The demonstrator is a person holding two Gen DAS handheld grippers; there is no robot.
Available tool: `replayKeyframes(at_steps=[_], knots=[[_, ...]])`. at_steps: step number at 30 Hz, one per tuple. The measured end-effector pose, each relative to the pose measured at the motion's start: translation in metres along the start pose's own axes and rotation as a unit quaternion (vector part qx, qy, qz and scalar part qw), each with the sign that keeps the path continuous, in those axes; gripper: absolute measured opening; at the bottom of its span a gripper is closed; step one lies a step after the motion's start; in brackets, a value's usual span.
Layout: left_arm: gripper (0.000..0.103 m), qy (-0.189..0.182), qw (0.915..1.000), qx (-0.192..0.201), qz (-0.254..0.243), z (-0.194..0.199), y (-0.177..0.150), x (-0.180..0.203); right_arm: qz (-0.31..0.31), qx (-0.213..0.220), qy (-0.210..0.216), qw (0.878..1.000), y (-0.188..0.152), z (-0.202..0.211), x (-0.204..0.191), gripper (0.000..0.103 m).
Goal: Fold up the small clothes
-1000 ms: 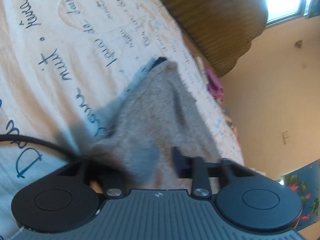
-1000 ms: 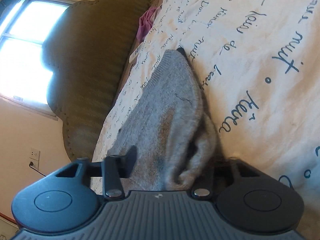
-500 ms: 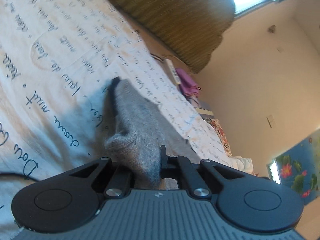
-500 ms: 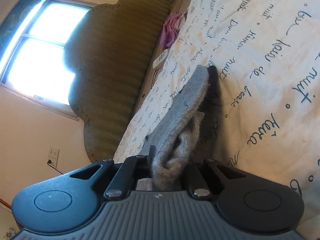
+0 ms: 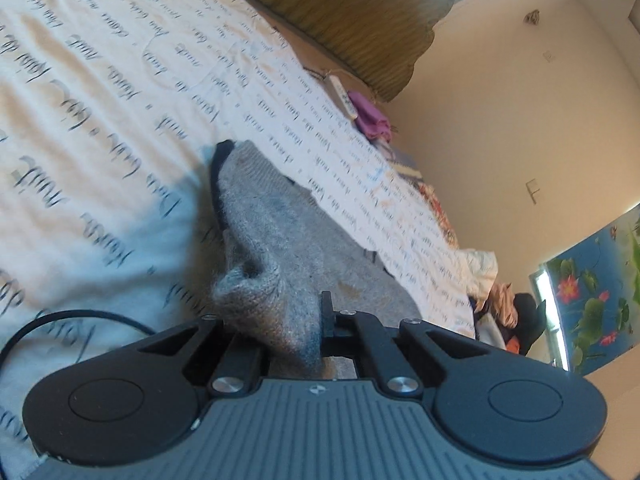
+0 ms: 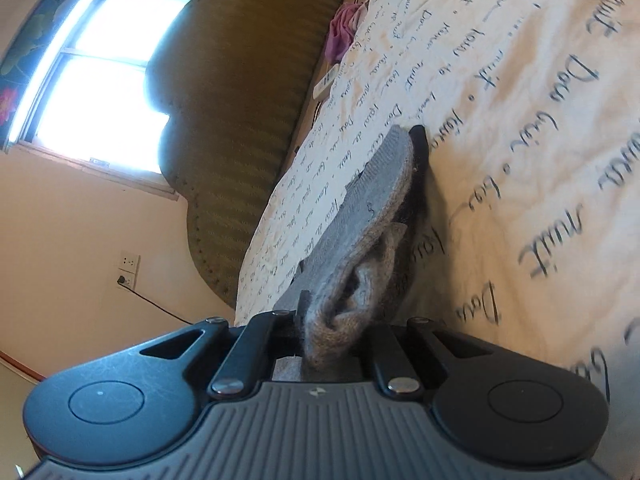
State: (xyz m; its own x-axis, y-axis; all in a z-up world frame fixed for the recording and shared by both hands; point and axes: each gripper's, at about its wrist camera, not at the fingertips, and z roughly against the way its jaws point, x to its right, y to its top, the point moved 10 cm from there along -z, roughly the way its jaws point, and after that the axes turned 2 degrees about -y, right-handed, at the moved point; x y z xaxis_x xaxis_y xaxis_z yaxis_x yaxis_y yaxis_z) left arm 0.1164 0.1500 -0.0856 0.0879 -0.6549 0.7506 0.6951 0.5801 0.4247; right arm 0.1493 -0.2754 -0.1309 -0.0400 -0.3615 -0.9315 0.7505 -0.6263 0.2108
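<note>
A small grey knitted garment [image 5: 276, 232] with a dark trim lies stretched over the white bedsheet with black script [image 5: 100, 100]. My left gripper [image 5: 280, 320] is shut on one bunched corner of it, close to the camera. In the right wrist view the same grey garment [image 6: 372, 208] runs away from me, raised off the sheet [image 6: 540, 120]. My right gripper [image 6: 336, 328] is shut on its near bunched end. The far end with the dark trim rests on the bed.
A padded olive headboard [image 6: 240, 100] stands at the head of the bed under a bright window [image 6: 92, 72]. A pink cloth [image 5: 372, 116] and a white power strip [image 5: 340, 94] lie by the bed's edge. More clothes [image 5: 504, 300] are piled at the far corner.
Both grippers were open around the garment's corners a second ago and have closed on them. Both have since lifted and tilted, pulling the garment taut into a narrow raised strip.
</note>
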Motion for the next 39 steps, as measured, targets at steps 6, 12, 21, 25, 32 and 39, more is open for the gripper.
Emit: replayKeyframes(at_steps=[6, 12, 21, 25, 32, 39], knots=[[0.008, 0.061, 0.9975, -0.034, 0.004, -0.007, -0.019, -0.042, -0.036, -0.029, -0.027, 0.999, -0.038, 0.009, 0.031, 0.005], [0.028, 0.102, 0.9933, -0.045, 0.028, -0.006, -0.022, -0.072, -0.059, -0.015, -0.11, 0.992, -0.028, 0.013, 0.072, 0.012], [0.071, 0.18, 0.9627, 0.124, -0.159, 0.023, 0.087, -0.02, 0.181, 0.063, -0.136, 0.972, 0.07, 0.023, -0.006, 0.077], [0.071, 0.21, 0.9419, 0.123, -0.232, -0.046, 0.114, -0.004, 0.232, 0.028, -0.151, 0.96, 0.105, -0.052, -0.019, 0.077], [0.072, 0.234, 0.9244, 0.045, -0.297, -0.143, 0.105, -0.004, 0.28, -0.039, -0.249, 0.926, 0.119, -0.141, 0.018, 0.076], [0.043, 0.247, 0.9241, 0.006, -0.292, -0.179, 0.111, -0.026, 0.311, -0.066, -0.227, 0.92, 0.109, -0.155, 0.021, 0.026]])
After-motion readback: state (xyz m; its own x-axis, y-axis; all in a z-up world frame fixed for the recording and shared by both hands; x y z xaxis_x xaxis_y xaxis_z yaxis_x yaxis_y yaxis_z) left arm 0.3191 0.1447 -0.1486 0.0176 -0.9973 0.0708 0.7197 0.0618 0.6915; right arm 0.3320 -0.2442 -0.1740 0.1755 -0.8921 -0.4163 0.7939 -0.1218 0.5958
